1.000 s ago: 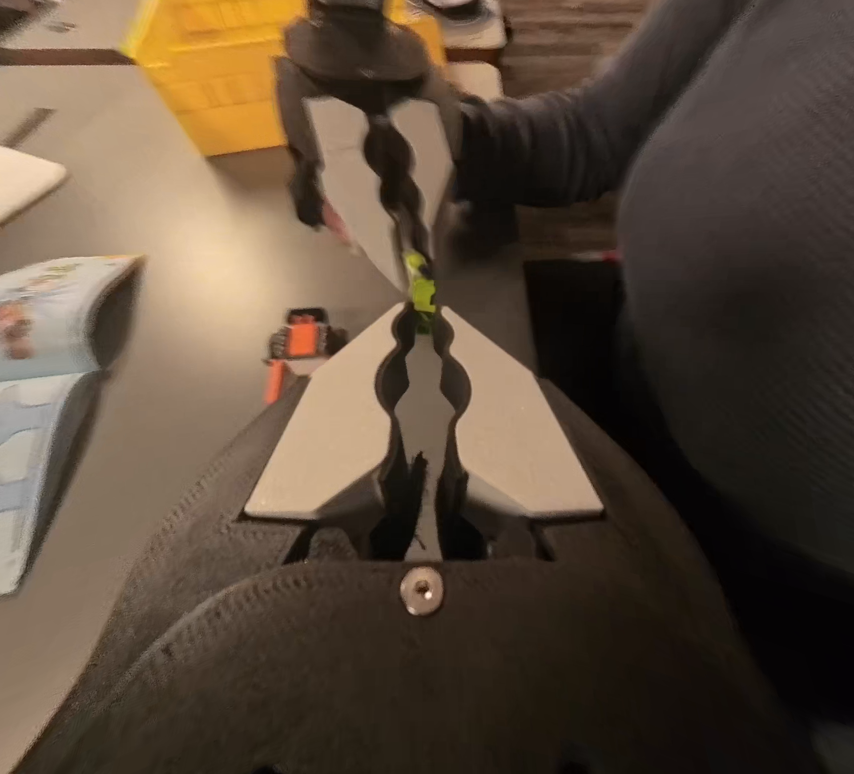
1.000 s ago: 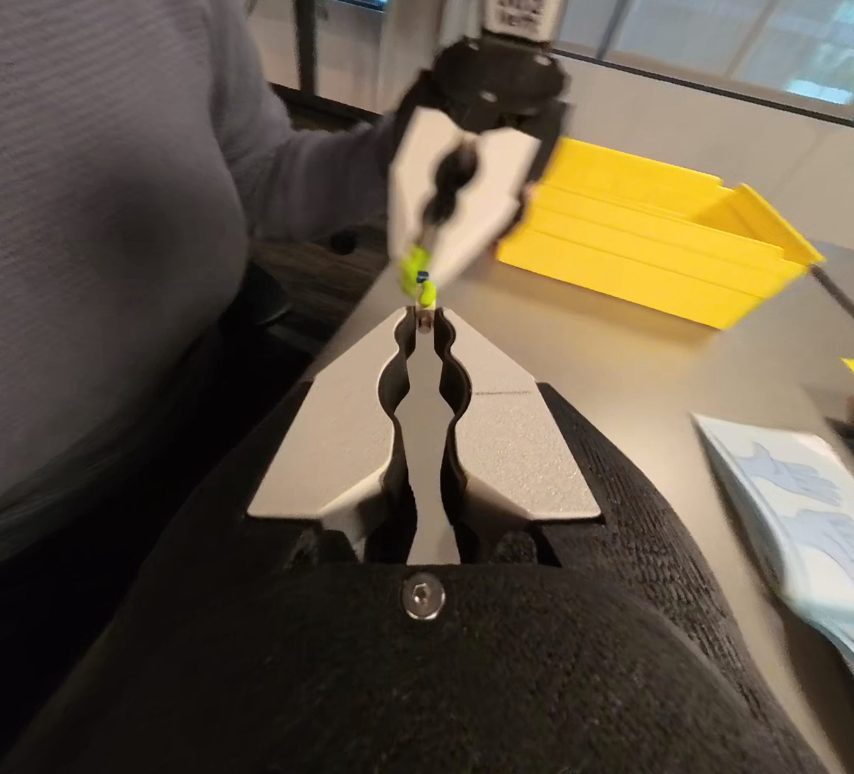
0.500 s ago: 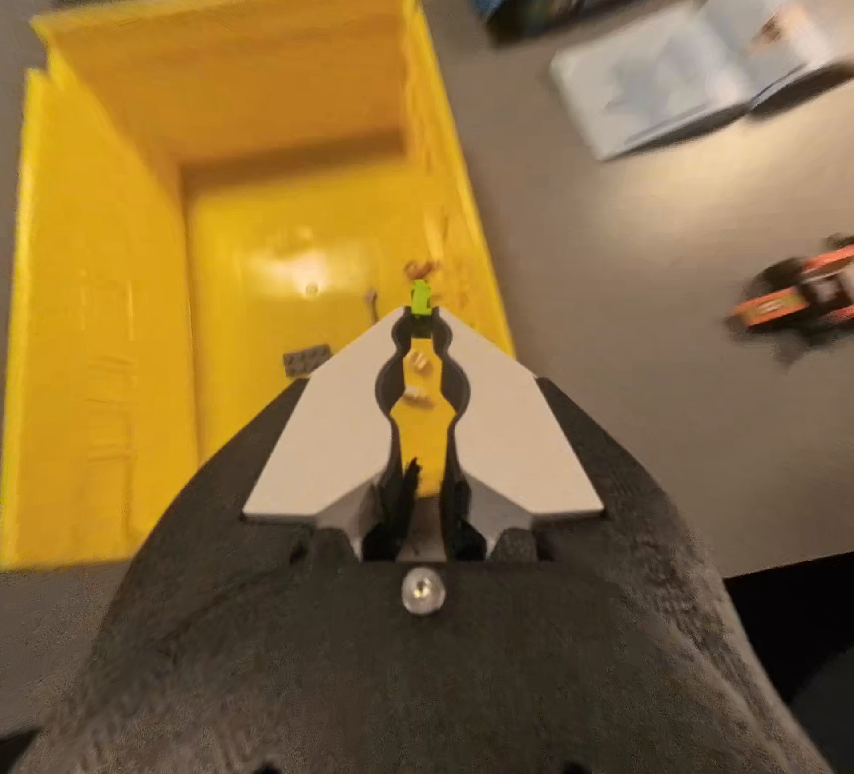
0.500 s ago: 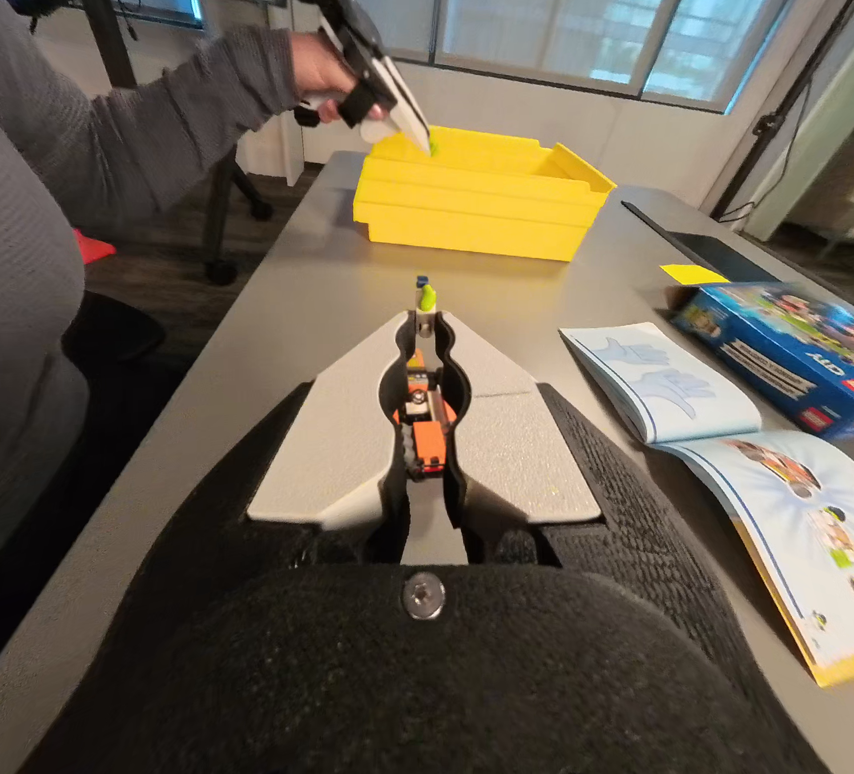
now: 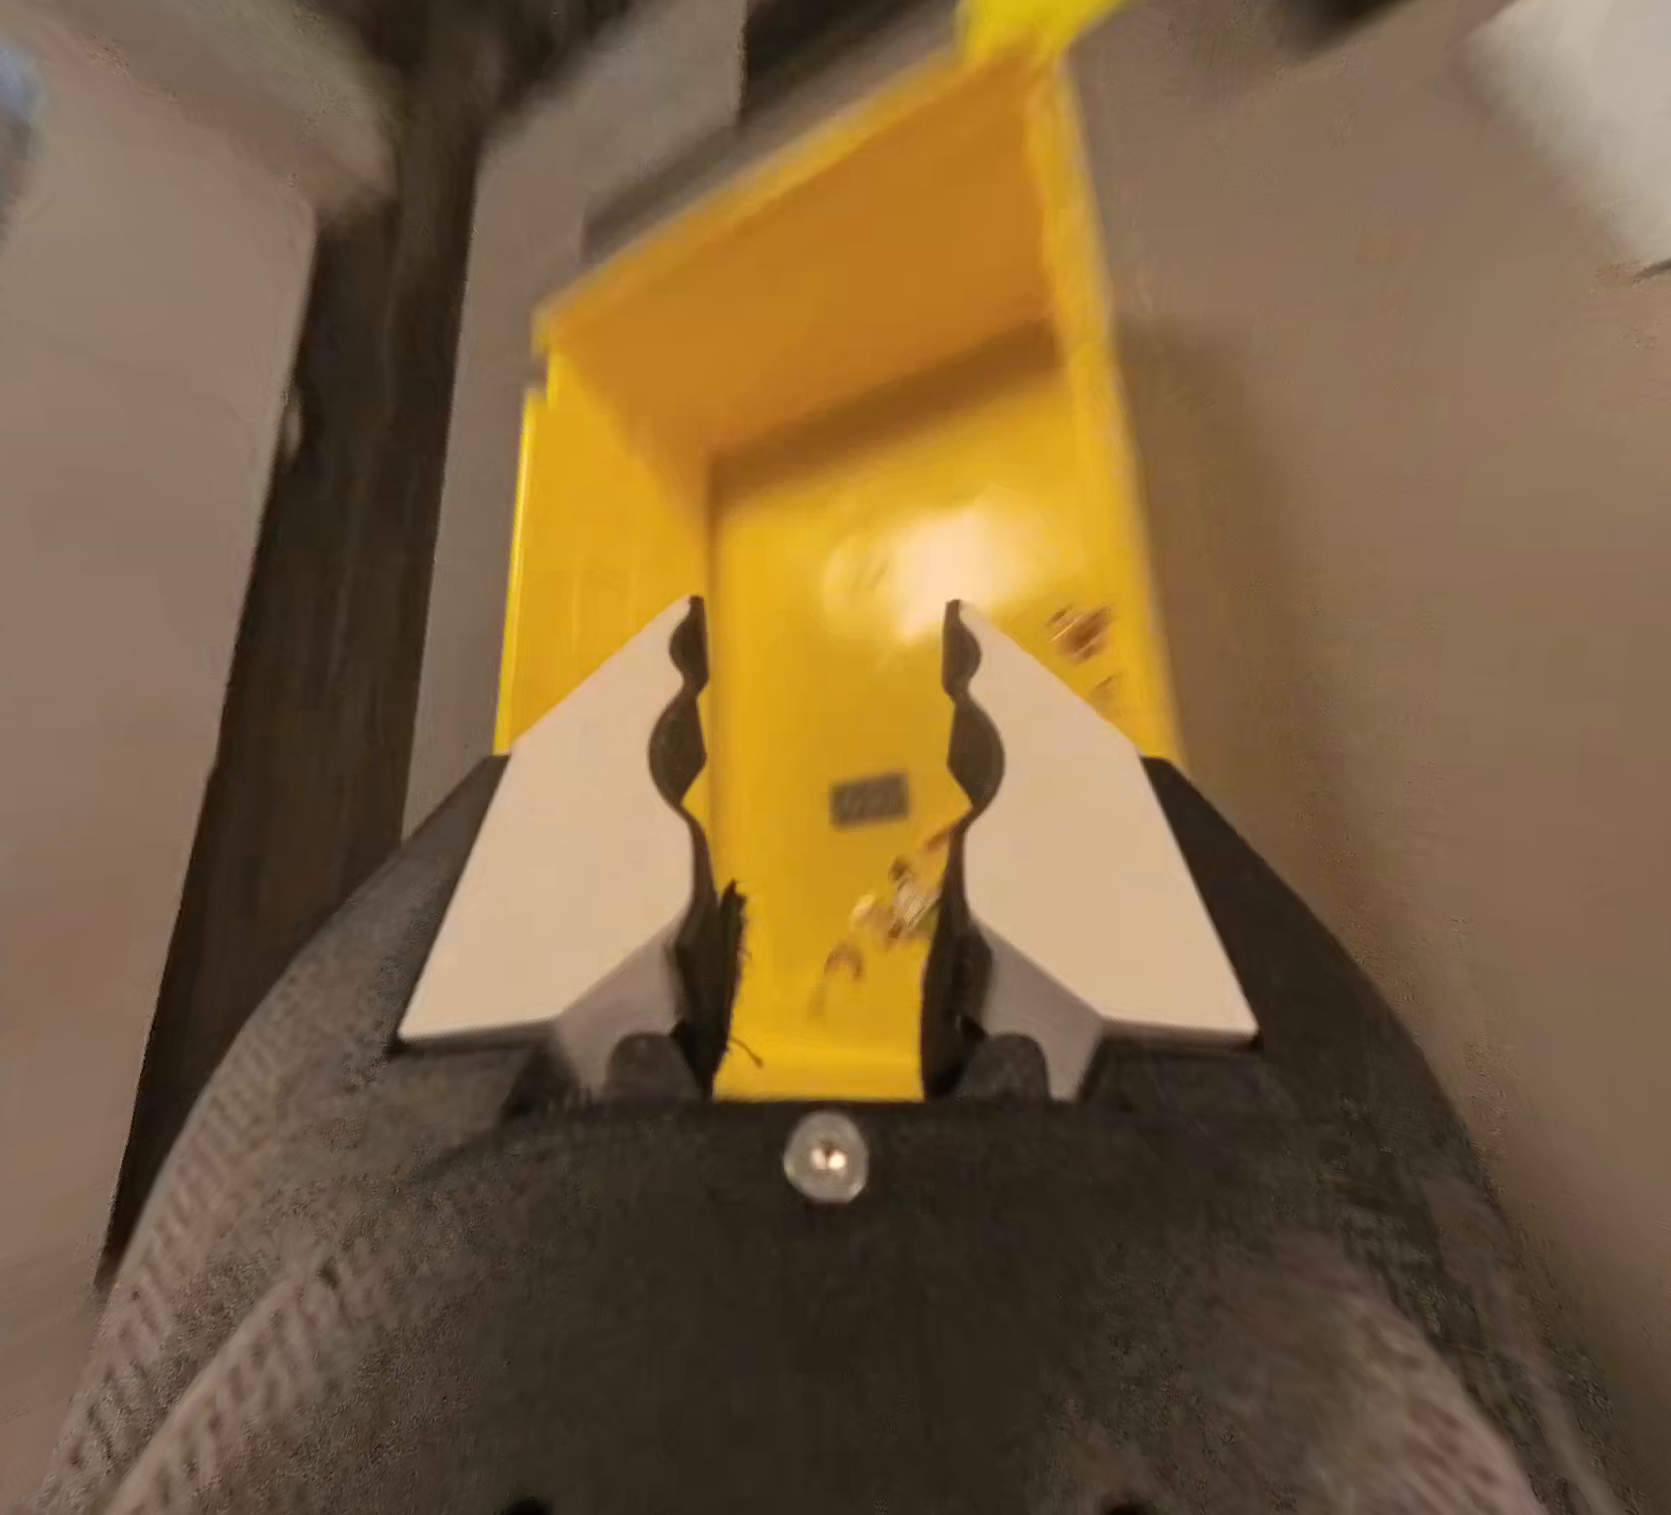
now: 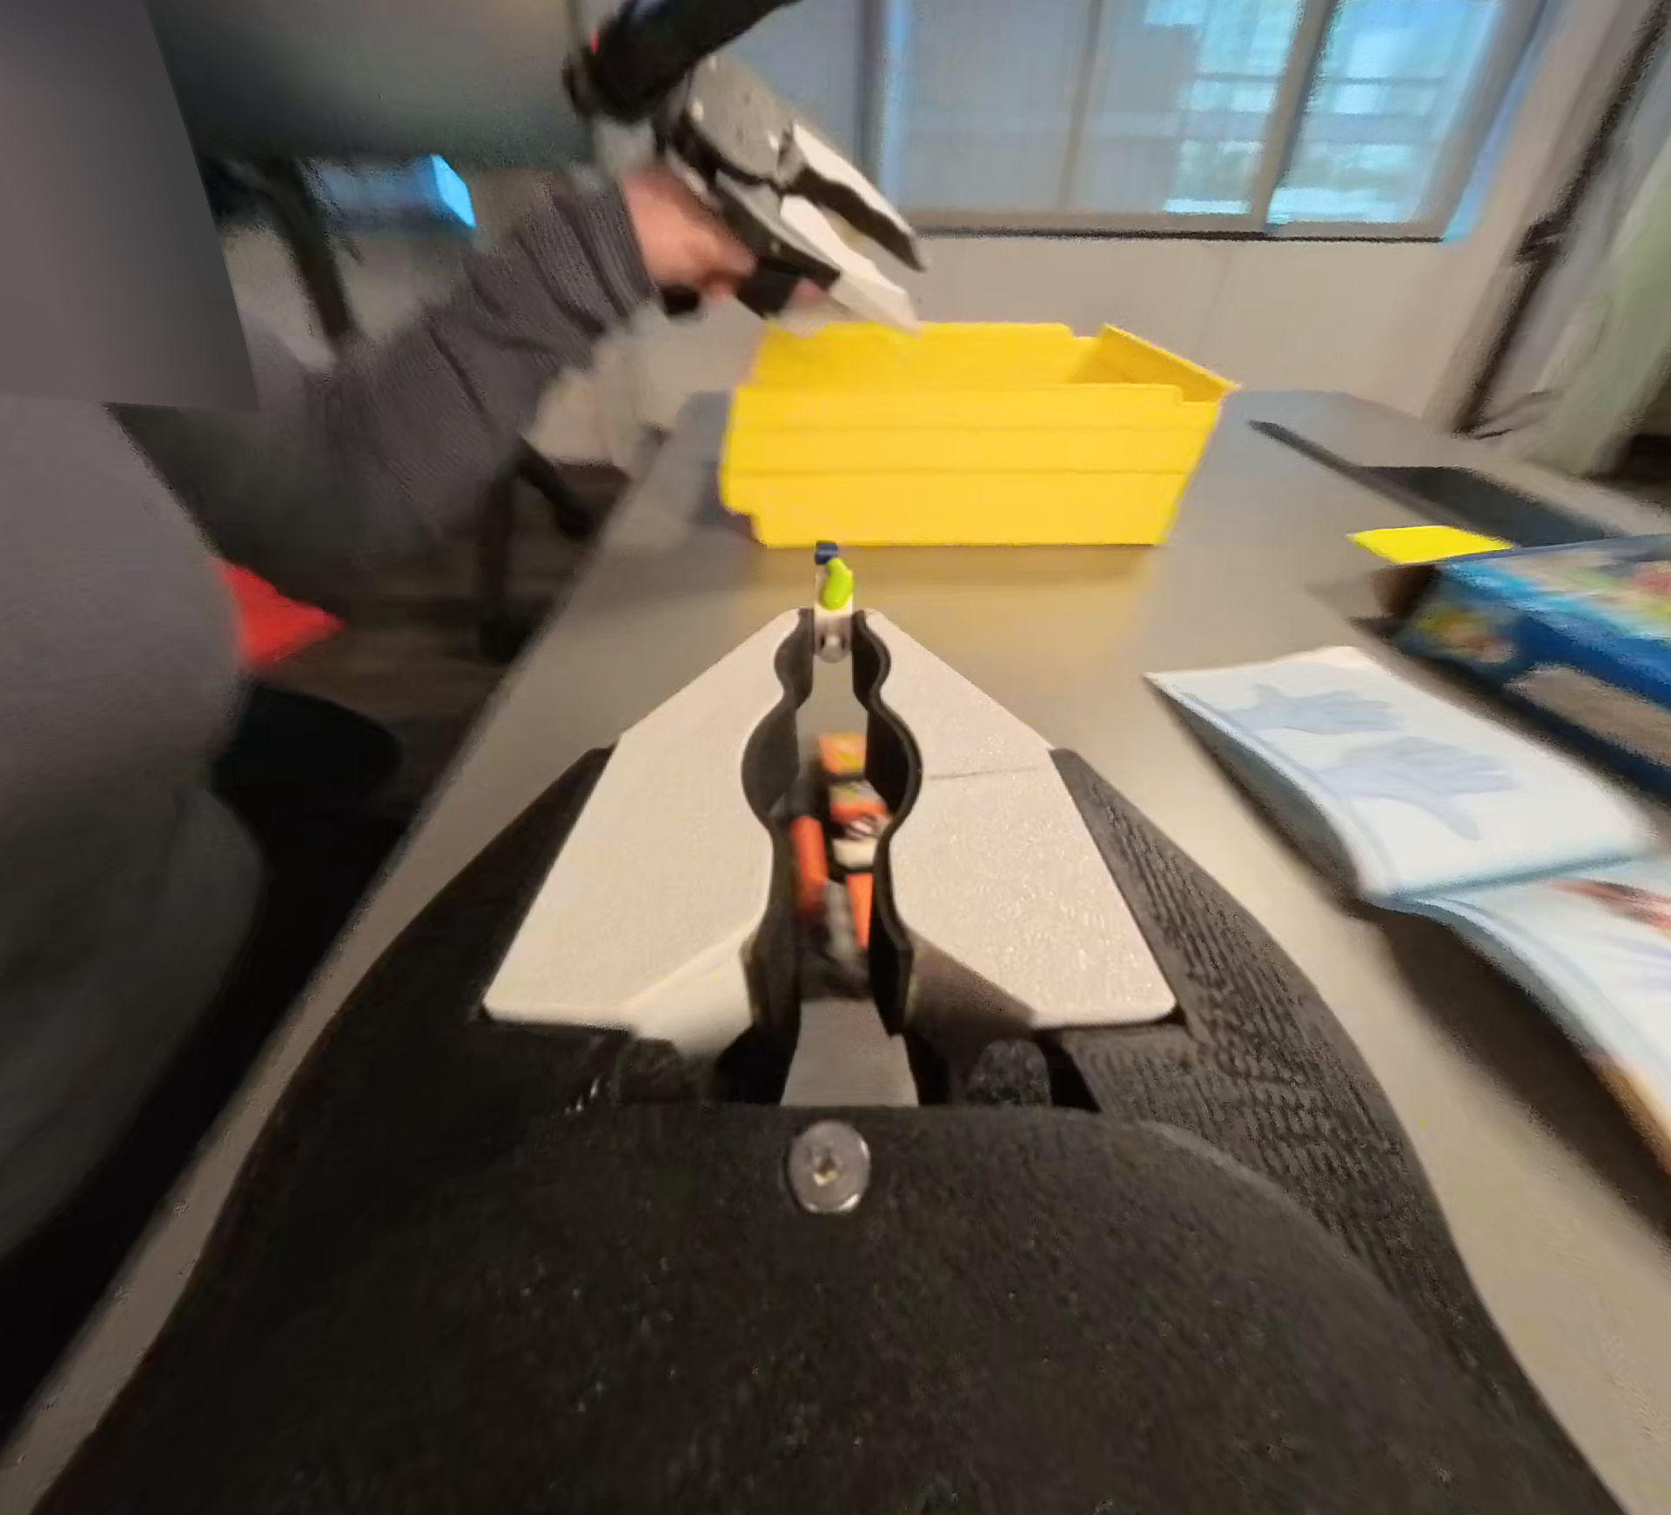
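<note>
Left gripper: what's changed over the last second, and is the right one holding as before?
The left gripper swung from meeting the right gripper to above the yellow bin. There its jaws opened, and the lime-green piece is gone from its tips. The right gripper stays shut on its small lime-and-white piece, above the orange toy car.

I see a grey table (image 6: pixel 1040 622) carrying everything. Yellow bin (image 6: pixel 958 468) sits at its far end, small loose pieces on the bin floor (too blurred to identify). Right side: open booklet (image 6: pixel 1411 784), blue box (image 6: pixel 1555 613) just behind it, yellow paper slip (image 6: pixel 1424 542) farther back. Orange toy vehicle (image 6: pixel 836 830) lies on the table near me.
</note>
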Tool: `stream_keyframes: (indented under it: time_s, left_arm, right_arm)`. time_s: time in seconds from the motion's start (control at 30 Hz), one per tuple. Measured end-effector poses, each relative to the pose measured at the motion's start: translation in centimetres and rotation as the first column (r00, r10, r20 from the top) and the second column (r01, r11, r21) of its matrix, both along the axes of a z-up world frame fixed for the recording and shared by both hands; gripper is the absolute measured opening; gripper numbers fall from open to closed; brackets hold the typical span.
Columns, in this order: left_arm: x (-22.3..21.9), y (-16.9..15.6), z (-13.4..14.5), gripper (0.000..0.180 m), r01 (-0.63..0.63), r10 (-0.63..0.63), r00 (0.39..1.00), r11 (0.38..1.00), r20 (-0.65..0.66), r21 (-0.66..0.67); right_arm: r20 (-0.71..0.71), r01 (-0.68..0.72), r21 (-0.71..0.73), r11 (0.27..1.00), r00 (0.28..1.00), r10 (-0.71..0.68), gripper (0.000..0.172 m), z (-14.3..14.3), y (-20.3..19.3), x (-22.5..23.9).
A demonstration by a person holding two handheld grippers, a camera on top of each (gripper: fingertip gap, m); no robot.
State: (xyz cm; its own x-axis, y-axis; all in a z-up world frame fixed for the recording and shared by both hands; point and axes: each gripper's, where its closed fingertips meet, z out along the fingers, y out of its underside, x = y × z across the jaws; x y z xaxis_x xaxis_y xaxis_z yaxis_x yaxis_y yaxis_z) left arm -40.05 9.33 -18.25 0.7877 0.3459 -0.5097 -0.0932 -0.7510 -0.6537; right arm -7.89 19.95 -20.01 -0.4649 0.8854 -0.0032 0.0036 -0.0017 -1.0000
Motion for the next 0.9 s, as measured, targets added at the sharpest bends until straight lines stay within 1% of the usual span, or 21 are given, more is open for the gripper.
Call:
stream_keyframes:
  time_s: [0.03, 0.07, 0.1, 0.13, 0.17, 0.2, 0.23, 0.27, 0.3, 0.33, 0.4, 0.43, 0.47, 0.53, 0.63, 0.73, 0.8, 0.87, 0.9]
  left_arm:
    - [3.4, 1.5, 1.7, 0.051, 0.164, -0.161, 0.986, 0.983, -0.043, 0.082]
    - [7.8, 2.8, 2.6, 0.05, 0.361, -0.355, 0.932, 0.924, -0.074, 0.125]
    - [12.9, 3.7, 2.7, 0.052, 0.567, -0.56, 0.824, 0.814, -0.089, 0.13]
    - [17.9, 4.1, 2.5, 0.057, 0.728, -0.72, 0.686, 0.674, -0.109, 0.129]
    - [22.1, 4.5, 2.7, 0.055, 0.821, -0.809, 0.568, 0.546, -0.15, 0.165]
    - [25.8, 4.9, 2.8, 0.053, 0.875, -0.865, 0.471, 0.433, -0.173, 0.216]
    - [29.0, 5.2, 2.4, 0.056, 0.905, -0.907, 0.387, 0.339, -0.168, 0.256]
    - [31.2, 5.7, 1.8, 0.061, 0.916, -0.926, 0.339, 0.284, -0.168, 0.284]
    - [32.4, 6.6, 1.1, 0.064, 0.921, -0.927, 0.327, 0.269, -0.182, 0.282]
    - [33.2, 7.4, 0.2, 0.066, 0.93, -0.926, 0.321, 0.268, -0.201, 0.252]
    - [34.1, 8.8, -1.4, 0.066, 0.949, -0.919, 0.306, 0.274, -0.248, 0.157]
    - [34.5, 9.2, -1.9, 0.064, 0.957, -0.919, 0.287, 0.264, -0.27, 0.118]
    - [34.8, 9.5, -1.9, 0.061, 0.961, -0.912, 0.278, 0.259, -0.303, 0.1]
    - [35.3, 9.7, -1.4, 0.043, 0.966, -0.903, 0.258, 0.236, -0.344, 0.105]
    - [36.0, 9.5, -0.8, 0.032, 0.97, -0.911, 0.232, 0.192, -0.341, 0.147]
    - [35.7, 9.4, -1.5, 0.024, 0.974, -0.923, 0.224, 0.203, -0.313, 0.099]
    - [35.6, 9.3, -1.9, 0.021, 0.974, -0.934, 0.225, 0.212, -0.278, 0.079]
    - [34.9, 9.3, -2.1, 0.021, 0.969, -0.936, 0.247, 0.241, -0.251, 0.053]
    - [34.2, 9.3, -1.8, 0.021, 0.962, -0.927, 0.27, 0.269, -0.261, 0.039]
  right_arm:
    - [0.007, -0.081, -0.124, 0.989, 0.997, 0.082, 0.006, 0.5, -0.5, 0.3]
    - [0.028, -0.147, -0.259, 0.955, 0.987, 0.16, 0.006, 0.7, -0.6, 0.5]
    - [0.033, -0.194, -0.375, 0.907, 0.974, 0.223, 0.006, 0.8, -0.4, 0.7]
    - [0.017, -0.236, -0.456, 0.858, 0.962, 0.273, 0.006, 1.0, -0.3, 0.9]
    - [0.004, -0.264, -0.508, 0.82, 0.951, 0.309, 0.006, 1.1, -0.3, 1.0]
    - [-0.001, -0.285, -0.541, 0.791, 0.941, 0.339, 0.006, 1.0, -0.4, 1.1]
    - [-0.004, -0.306, -0.563, 0.768, 0.93, 0.368, 0.006, 0.9, -0.6, 1.2]
    - [-0.009, -0.327, -0.581, 0.745, 0.918, 0.396, 0.006, 1.0, -0.9, 1.4]
    - [-0.017, -0.352, -0.592, 0.725, 0.905, 0.425, 0.006, 1.1, -1.3, 1.6]
    - [-0.018, -0.368, -0.598, 0.712, 0.894, 0.447, 0.006, 1.1, -1.5, 1.7]
    - [-0.012, -0.387, -0.602, 0.698, 0.879, 0.477, 0.006, 0.9, -2.0, 1.9]
    - [-0.01, -0.398, -0.607, 0.688, 0.869, 0.494, 0.006, 0.8, -2.2, 2.1]
    - [-0.01, -0.404, -0.608, 0.684, 0.864, 0.503, 0.006, 0.8, -2.3, 2.1]
    - [-0.008, -0.421, -0.607, 0.674, 0.851, 0.525, 0.006, 0.8, -2.7, 2.3]
    - [-0.002, -0.435, -0.597, 0.674, 0.841, 0.541, 0.006, 0.7, -3.1, 2.5]
    - [0.017, -0.42, -0.6, 0.681, 0.844, 0.536, 0.006, 0.4, -3.1, 2.2]
    - [0.036, -0.408, -0.598, 0.69, 0.846, 0.531, 0.006, 0.0, -3.3, 2.0]
    - [0.041, -0.37, -0.599, 0.71, 0.871, 0.489, 0.007, 0.1, -3.0, 1.4]
    - [0.031, -0.347, -0.596, 0.724, 0.891, 0.453, 0.011, 0.3, -2.5, 1.2]
